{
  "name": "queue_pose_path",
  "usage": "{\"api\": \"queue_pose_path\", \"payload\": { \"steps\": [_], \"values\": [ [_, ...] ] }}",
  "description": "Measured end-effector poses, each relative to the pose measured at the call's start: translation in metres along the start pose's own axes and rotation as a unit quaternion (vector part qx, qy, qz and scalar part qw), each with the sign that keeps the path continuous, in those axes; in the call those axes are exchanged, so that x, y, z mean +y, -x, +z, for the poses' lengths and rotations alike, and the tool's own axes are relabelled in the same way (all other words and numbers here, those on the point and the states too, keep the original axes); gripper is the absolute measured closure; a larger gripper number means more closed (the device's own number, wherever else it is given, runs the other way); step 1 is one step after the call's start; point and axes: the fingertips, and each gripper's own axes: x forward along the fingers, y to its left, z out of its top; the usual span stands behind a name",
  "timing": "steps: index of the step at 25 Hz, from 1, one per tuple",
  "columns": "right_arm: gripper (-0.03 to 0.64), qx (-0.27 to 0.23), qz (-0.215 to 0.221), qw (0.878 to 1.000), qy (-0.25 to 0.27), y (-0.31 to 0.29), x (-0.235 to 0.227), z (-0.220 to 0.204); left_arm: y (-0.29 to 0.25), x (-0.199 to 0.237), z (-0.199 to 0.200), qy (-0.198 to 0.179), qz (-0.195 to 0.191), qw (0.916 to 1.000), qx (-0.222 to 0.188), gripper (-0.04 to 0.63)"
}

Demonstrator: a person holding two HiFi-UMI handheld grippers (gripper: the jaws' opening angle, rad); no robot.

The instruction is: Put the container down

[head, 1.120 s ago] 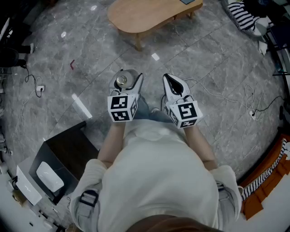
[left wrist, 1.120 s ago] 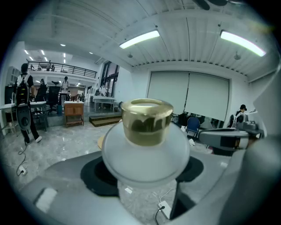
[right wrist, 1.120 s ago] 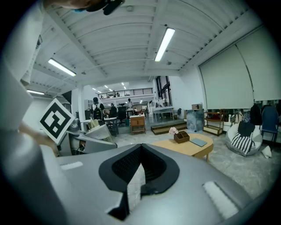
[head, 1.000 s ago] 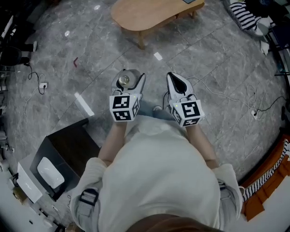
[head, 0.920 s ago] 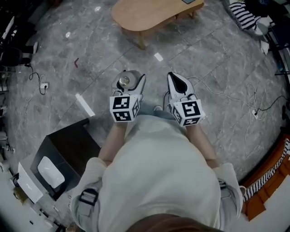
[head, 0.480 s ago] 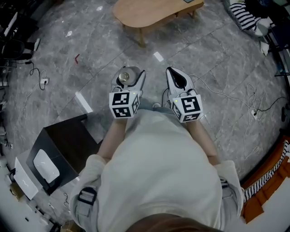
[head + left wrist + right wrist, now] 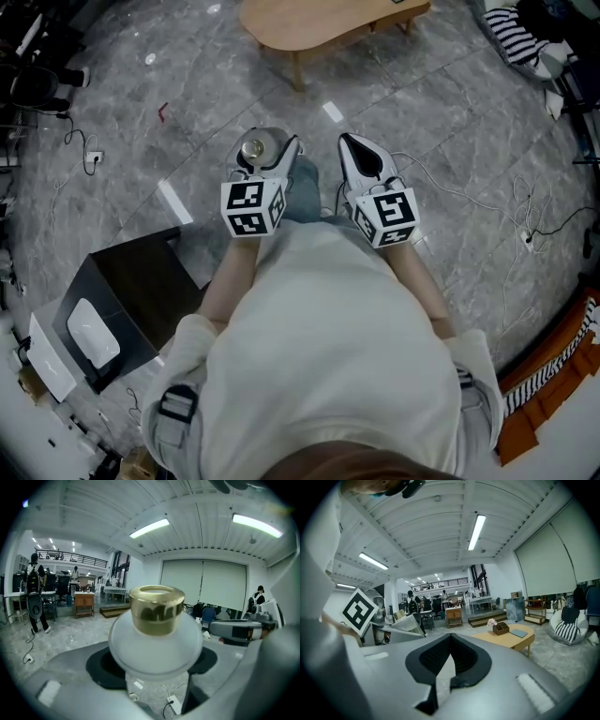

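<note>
My left gripper (image 7: 266,156) is shut on a frosted round container (image 7: 156,641) with a gold cap (image 7: 156,608). It holds the container upright at chest height over the floor. In the head view the gold cap (image 7: 252,149) shows between the jaws. My right gripper (image 7: 364,169) hangs beside it at the same height, shut with nothing in it; in the right gripper view its black pads (image 7: 474,660) meet at the tips. A pale wooden table (image 7: 323,26) stands ahead of both grippers.
A dark low stand (image 7: 141,298) with a white device (image 7: 85,333) is at my left. Cables (image 7: 487,211) and a power strip (image 7: 93,159) lie on the grey marble floor. Striped cloth (image 7: 517,36) lies far right. People and desks show far off in the left gripper view.
Both grippers have risen slightly in the head view and the wooden table has come a little nearer. The container stays gripped.
</note>
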Motion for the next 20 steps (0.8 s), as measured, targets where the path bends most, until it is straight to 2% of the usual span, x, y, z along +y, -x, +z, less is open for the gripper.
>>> {"api": "queue_pose_path", "payload": {
  "steps": [9,20],
  "values": [
    [0.618,0.016,-0.001,1.000,0.006,-0.040,-0.025,-0.003,-0.044,0.026,0.010,0.011,0.005,0.9999,-0.001,0.249],
    [0.618,0.021,0.003,1.000,0.007,-0.134,-0.073,0.022,-0.127,0.076,0.043,0.010,0.006,0.9999,0.010,0.249]
  ]
}}
